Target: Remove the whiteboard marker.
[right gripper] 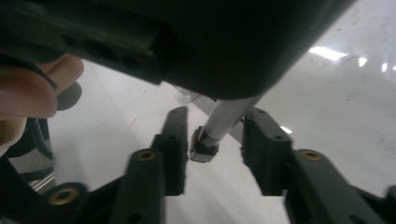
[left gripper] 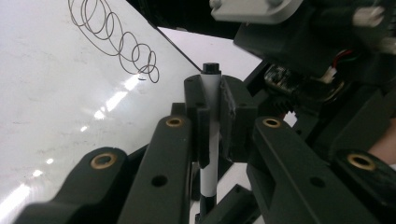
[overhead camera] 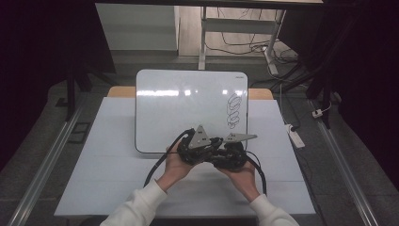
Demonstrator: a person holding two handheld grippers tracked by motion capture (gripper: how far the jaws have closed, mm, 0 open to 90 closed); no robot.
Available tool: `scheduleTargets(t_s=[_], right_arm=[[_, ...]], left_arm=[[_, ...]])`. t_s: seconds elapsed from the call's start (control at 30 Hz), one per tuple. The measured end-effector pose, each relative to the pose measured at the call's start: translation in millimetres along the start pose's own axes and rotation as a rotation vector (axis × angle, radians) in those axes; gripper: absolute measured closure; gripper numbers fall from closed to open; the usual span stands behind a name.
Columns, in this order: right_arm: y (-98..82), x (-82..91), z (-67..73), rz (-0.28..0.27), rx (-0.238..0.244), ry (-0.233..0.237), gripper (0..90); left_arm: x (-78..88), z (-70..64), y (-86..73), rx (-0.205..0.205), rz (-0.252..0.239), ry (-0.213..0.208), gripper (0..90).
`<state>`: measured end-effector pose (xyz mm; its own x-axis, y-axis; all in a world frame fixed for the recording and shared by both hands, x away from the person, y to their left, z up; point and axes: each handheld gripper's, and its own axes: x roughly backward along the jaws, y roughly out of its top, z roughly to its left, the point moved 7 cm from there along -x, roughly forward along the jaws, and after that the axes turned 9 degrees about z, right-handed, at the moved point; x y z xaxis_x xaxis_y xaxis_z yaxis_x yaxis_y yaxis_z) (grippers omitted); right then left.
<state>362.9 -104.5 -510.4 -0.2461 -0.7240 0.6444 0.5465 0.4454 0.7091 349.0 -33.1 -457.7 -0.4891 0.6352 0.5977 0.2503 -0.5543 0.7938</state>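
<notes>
Left gripper [left gripper: 212, 116] is clamped on marker [left gripper: 210, 154], steadying the barrel; right gripper [right gripper: 212, 140] jaws stand apart around marker's cap end, unpressed, positioned for pulling, beside whiteboard [overhead camera: 188, 101]

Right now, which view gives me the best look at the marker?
The left gripper view: the marker stands clamped between the left gripper fingers, barrel and dark end plain. The right gripper view shows its grey barrel and lower tip between the right gripper fingers, not yet pressed. The high view hides it under the grippers.
</notes>
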Motion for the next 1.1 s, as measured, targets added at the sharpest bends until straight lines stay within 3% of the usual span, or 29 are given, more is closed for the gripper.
scheduleTargets(t_s=[0.13, 0.4, 0.47, 0.63, 0.7, 0.77, 0.87, 0.9, 0.93, 0.97, 1.0, 1.07, 1.1], right_arm=[[0.4, -2.3, 1.2, 0.007, -0.012, 0.012, 73.7], [-0.2, -4.3, -2.2, 0.019, -0.043, 0.015, 77.1], [0.2, -3.8, -2.7, 0.012, -0.033, 0.002, 77.2], [4.3, 5.2, -2.7, -0.03, -0.011, -0.022, 77.4], [6.6, 10.7, -4.7, -0.052, 0.0, -0.035, 77.4], [8.6, 15.8, -6.7, -0.075, 0.009, -0.043, 77.4], [11.2, 23.7, -10.0, -0.108, 0.025, -0.068, 77.4], [11.2, 23.7, -10.0, -0.108, 0.025, -0.068, 77.4], [11.9, 26.3, -11.1, -0.117, 0.032, -0.077, 77.4], [13.7, 31.3, -12.6, -0.139, 0.046, -0.084, 77.4], [14.3, 32.7, -13.1, -0.145, 0.05, -0.089, 77.4], [15.6, 36.1, -13.9, -0.159, 0.064, -0.095, 77.4], [15.6, 36.1, -13.9, -0.159, 0.064, -0.095, 77.4]], left_arm=[[-1.3, -1.1, -0.3, -0.005, 0.008, 0.002, 81.1], [-2.2, -1.5, -0.9, -0.01, 0.012, 0.001, 80.1], [-2.0, -2.5, -0.4, 0.002, 0.004, -0.023, 78.0], [9.9, 1.8, -3.4, 0.01, -0.008, -0.01, 57.5], [21.5, 8.3, -7.4, 0.043, -0.03, 0.006, 49.9], [33.7, 16.7, -16.1, 0.078, -0.031, 0.018, 45.2], [49.8, 30.2, -37.7, 0.128, 0.003, 0.037, 38.4], [49.8, 30.2, -37.7, 0.128, 0.003, 0.037, 37.3], [54.7, 34.8, -46.9, 0.147, 0.016, 0.044, 37.3], [63.5, 42.1, -66.3, 0.192, 0.041, 0.051, 34.7], [63.5, 42.1, -66.3, 0.192, 0.041, 0.051, 33.9], [75.7, 47.4, -94.5, 0.234, 0.064, 0.06, 32.9], [75.7, 47.4, -94.5, 0.234, 0.064, 0.06, 32.5]])
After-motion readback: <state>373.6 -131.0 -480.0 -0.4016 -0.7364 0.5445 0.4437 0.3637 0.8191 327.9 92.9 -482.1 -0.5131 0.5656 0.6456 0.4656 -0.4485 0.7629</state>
